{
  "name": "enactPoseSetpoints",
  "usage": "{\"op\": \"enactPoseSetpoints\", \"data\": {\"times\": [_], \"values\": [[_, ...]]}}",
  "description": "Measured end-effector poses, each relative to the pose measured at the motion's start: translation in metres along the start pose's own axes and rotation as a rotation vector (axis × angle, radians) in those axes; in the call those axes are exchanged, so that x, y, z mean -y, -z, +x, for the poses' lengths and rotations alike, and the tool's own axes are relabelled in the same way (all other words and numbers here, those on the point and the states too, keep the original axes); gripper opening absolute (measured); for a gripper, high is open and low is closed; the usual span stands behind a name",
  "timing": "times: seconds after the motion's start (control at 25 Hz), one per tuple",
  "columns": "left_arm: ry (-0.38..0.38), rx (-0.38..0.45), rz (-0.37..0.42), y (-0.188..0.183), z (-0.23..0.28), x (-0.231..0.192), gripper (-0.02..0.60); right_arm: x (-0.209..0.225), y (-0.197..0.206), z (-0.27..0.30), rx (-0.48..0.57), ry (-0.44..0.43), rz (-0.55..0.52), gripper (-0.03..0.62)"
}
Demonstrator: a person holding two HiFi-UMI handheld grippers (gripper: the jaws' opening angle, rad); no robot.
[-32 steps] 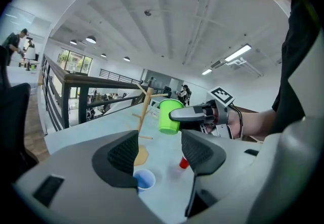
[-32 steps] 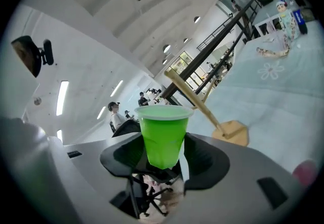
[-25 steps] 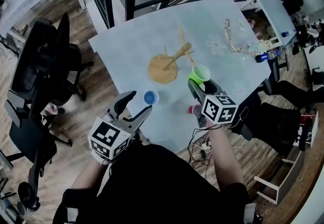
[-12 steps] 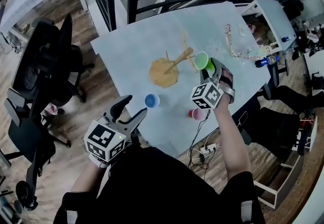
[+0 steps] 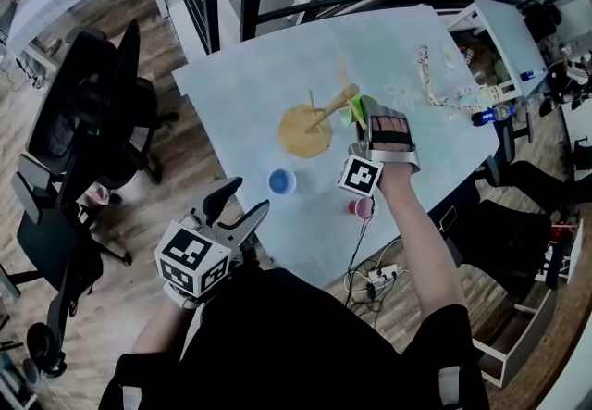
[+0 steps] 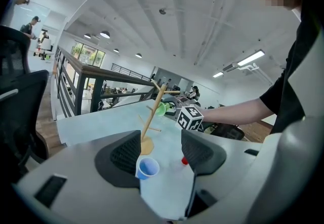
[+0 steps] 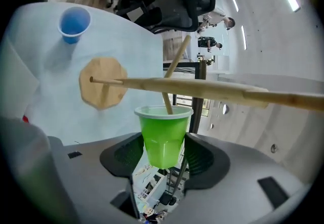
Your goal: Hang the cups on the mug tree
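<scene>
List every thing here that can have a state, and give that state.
Green cup: tipped sideways, clamped in the right claw, a peg entering its mouth.
Right claw: shut on the green cup.
Left claw: open, empty.
Blue cup: upright on the table, not hung.
Red cup: on the table, not hung.
Mug tree: standing, no cup hanging free on it.

No word, number or brand is legible anywhere. The left cube (image 5: pixel 192 257) on the left gripper (image 6: pixel 161 154) and the right cube (image 5: pixel 361 175) on the right gripper (image 7: pixel 163 149) bear only black-and-white square markers — patterns, not letters or digits.
</scene>
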State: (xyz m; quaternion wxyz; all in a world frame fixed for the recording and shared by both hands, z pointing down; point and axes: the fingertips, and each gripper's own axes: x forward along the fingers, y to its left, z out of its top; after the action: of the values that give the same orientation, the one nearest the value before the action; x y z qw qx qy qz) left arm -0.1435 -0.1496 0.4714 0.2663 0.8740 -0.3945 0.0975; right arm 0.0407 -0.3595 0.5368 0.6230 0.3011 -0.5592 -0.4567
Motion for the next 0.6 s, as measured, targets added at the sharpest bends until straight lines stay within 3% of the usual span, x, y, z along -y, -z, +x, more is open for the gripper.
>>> {"op": "enactPoseSetpoints", "data": {"times": [0.28, 0.6], "values": [[0.004, 0.003, 0.005, 0.002, -0.003, 0.008, 0.255, -0.011, -0.016, -0.001, 0.041, -0.014, -0.020, 0.272], [0.012, -0.002, 0.009, 0.003, -0.002, 0.013, 0.255, -0.009, -0.015, -0.013, 0.060, -0.012, 0.029, 0.273]]}}
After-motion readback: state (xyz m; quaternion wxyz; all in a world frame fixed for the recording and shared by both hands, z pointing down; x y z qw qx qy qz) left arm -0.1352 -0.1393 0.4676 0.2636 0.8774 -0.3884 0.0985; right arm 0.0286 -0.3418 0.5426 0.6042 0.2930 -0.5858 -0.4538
